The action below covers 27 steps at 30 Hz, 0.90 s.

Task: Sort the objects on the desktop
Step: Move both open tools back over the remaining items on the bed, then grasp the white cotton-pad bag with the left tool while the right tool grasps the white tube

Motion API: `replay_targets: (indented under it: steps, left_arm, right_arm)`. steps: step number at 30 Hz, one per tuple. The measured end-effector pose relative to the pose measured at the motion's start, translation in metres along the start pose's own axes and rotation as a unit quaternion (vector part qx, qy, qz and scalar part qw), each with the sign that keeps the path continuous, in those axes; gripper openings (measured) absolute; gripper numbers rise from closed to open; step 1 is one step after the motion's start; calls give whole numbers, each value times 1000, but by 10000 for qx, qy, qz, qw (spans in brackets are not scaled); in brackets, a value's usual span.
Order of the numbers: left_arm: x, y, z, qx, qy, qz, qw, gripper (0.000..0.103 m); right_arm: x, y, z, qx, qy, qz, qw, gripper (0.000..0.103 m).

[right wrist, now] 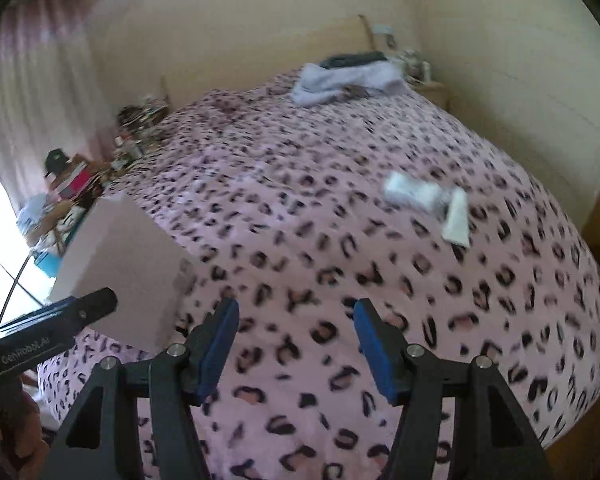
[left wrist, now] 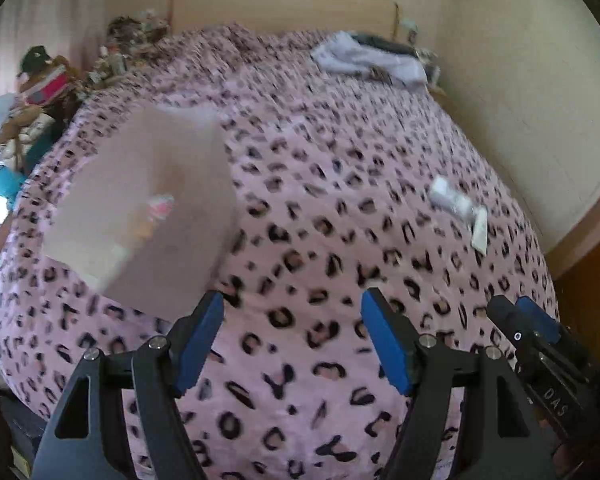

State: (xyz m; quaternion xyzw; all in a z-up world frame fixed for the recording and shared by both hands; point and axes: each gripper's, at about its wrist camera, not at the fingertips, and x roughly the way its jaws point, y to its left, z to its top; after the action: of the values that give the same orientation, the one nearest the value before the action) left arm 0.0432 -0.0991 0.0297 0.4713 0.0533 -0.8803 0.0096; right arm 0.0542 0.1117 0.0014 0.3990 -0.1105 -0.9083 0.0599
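Note:
A pale pink open box (left wrist: 140, 208) sits on the pink leopard-print bedspread (left wrist: 320, 240) at the left, with small colourful items (left wrist: 156, 212) inside. It also shows in the right wrist view (right wrist: 120, 268). A white packet (left wrist: 448, 196) and a white tube (left wrist: 480, 232) lie together on the right of the bed; both show in the right wrist view, the packet (right wrist: 412, 192) and the tube (right wrist: 458, 220). My left gripper (left wrist: 292, 320) is open and empty above the bedspread, just right of the box. My right gripper (right wrist: 296, 320) is open and empty, well short of the white items.
Folded white and dark clothes (left wrist: 368, 56) lie at the far end of the bed. A cluttered side table (left wrist: 32, 96) stands at the left. A cream wall (left wrist: 520, 80) runs along the right side. The right gripper's body (left wrist: 540, 344) shows at the lower right of the left view.

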Motion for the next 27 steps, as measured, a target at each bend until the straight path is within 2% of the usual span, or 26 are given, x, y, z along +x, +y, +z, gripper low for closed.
replay_targets:
  steps: [4, 13, 19, 27]
  left_arm:
    - [23, -19, -12, 139, 222, -86, 9996, 73]
    - [35, -36, -8, 220, 265, -79, 9994, 73]
    - [53, -43, -9, 287, 435, -98, 9986, 73]
    - [99, -84, 5, 560, 755, -342, 9950, 74]
  right_arm:
    - [11, -17, -12, 135, 181, -39, 9997, 61]
    - [18, -30, -8, 183, 217, -52, 9996, 61]
    - [26, -38, -10, 285, 259, -74, 9992, 61]
    - [41, -90, -7, 762, 303, -330, 9961, 61]
